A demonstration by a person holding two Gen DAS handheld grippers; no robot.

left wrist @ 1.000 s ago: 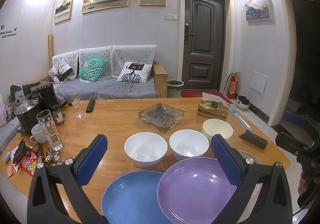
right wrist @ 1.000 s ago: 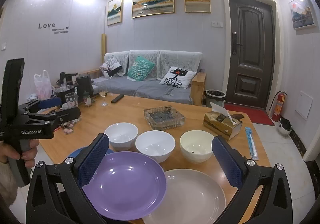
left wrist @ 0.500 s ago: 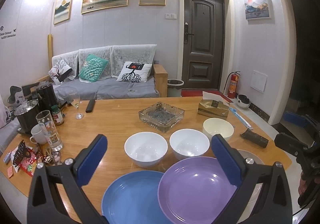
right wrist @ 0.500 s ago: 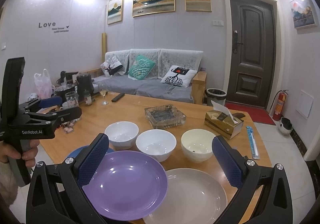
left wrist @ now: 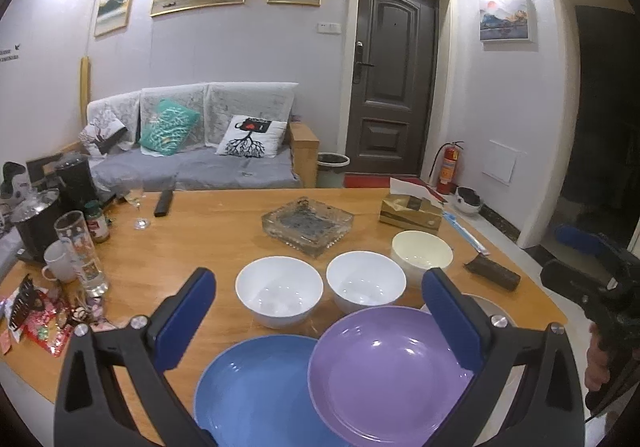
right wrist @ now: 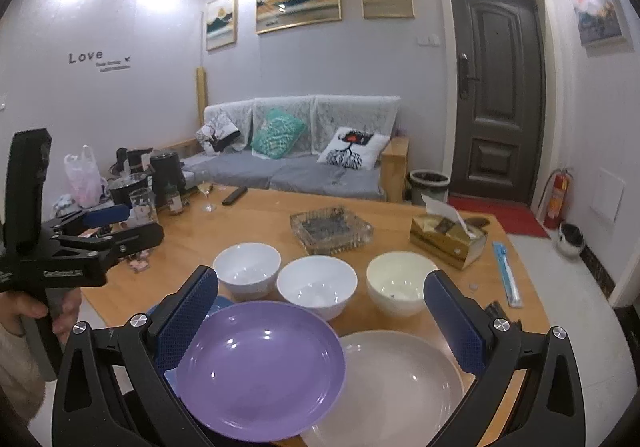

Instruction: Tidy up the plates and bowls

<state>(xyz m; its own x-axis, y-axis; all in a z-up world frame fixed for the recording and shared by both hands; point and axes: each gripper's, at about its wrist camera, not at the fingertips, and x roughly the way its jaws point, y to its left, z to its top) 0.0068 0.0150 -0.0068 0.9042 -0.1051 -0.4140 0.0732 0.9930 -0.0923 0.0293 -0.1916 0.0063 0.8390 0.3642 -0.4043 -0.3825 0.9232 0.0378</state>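
Observation:
On the wooden table (left wrist: 216, 243) three plates lie at the near edge: a blue plate (left wrist: 256, 391), a purple plate (left wrist: 388, 371) (right wrist: 260, 367) overlapping it, and a pale plate (right wrist: 396, 383) at the right. Behind them stand two white bowls (left wrist: 279, 289) (left wrist: 365, 281) and a cream bowl (left wrist: 422, 249) (right wrist: 400, 281) in a row. My left gripper (left wrist: 320, 311) is open and empty above the plates. My right gripper (right wrist: 320, 311) is open and empty above the purple and pale plates.
A glass ashtray (left wrist: 307, 225) sits mid-table behind the bowls. A tissue box (left wrist: 410, 209) and a dark object (left wrist: 494, 275) lie at the right. Glasses, a mug (left wrist: 58, 267), pots and wrappers crowd the left end. A sofa (left wrist: 192, 151) stands beyond the table.
Both grippers have stayed open and nearly still; the right view has shifted very slightly. Nothing on the table has moved.

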